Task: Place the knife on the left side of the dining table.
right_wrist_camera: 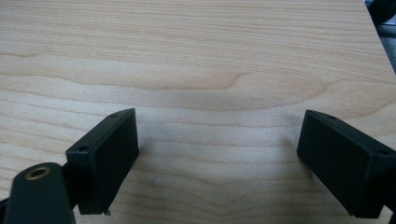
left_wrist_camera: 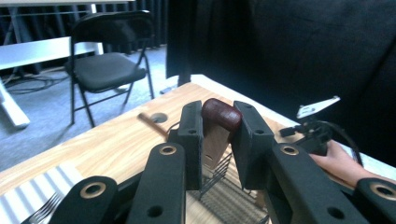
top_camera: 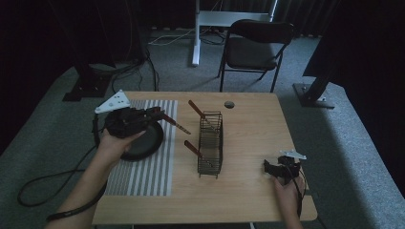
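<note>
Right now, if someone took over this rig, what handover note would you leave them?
Left gripper: shut on a brown-handled utensil, held above the black round plate on the striped placemat.
Right gripper: open, empty, over bare wooden table near its right edge.
Black wire caddy at table centre already holds two brown-handled utensils.
A fork lies on the placemat.
Left to do, probably: put the held utensil into the caddy.
</note>
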Tool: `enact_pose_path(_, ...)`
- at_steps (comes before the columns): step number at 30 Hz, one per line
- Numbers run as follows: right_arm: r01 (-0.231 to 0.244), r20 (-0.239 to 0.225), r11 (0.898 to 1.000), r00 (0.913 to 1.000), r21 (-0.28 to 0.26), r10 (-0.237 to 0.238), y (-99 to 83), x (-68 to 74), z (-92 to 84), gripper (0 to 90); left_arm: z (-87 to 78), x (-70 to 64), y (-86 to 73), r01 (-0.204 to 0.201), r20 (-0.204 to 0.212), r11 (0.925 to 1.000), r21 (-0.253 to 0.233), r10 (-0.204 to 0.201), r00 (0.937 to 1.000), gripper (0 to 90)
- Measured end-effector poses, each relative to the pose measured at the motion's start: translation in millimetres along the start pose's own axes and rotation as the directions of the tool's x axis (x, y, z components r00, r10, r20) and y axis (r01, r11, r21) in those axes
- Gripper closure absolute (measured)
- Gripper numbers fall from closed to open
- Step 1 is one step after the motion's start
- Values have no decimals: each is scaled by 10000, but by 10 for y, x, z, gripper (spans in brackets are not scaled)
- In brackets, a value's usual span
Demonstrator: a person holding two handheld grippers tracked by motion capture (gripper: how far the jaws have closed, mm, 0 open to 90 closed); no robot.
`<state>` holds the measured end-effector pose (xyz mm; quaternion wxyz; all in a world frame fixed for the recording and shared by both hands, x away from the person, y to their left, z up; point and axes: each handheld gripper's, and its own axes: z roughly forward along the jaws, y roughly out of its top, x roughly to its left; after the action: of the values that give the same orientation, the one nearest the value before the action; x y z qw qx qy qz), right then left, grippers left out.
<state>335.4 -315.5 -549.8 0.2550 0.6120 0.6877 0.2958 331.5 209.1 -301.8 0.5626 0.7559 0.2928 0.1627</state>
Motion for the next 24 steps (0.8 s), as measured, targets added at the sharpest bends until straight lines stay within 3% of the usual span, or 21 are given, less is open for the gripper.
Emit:
enact_pose_path(4, 18, 6, 10000, 10000, -8, -18, 0, -1, 0, 116, -61, 57, -98, 153, -136, 9998, 107, -152, 9998, 755)
enact_pose_path(11, 5, 4, 10000, 10000, -2, -5, 0, 0, 0, 116, -217, 187, -507, 593, -525, 9961, 658, -559, 9971, 755)
enact_pose_path(15, 6, 5, 10000, 10000, -12, -6, -1, 0, 1, 116, -258, 207, -634, 729, -665, 9942, 796, -677, 9955, 755)
enact_pose_path(16, 2, 5, 10000, 10000, -11, -2, -1, 0, 1, 116, -292, 224, -789, 895, -685, 9908, 1011, -829, 9942, 755)
enact_pose_path(17, 2, 5, 10000, 10000, -11, -2, -1, 0, 1, 116, -292, 224, -789, 895, -685, 9908, 1011, -829, 9942, 755)
enact_pose_path(18, 5, 7, 10000, 10000, -9, -5, -1, 0, 1, 116, -312, 227, -908, 941, -816, 9886, 1180, -848, 9931, 755)
enact_pose_path(24, 2, 5, 10000, 10000, -10, -2, -1, 0, 1, 116, -359, 220, -1119, 1170, -764, 9853, 1247, -1080, 9912, 754)
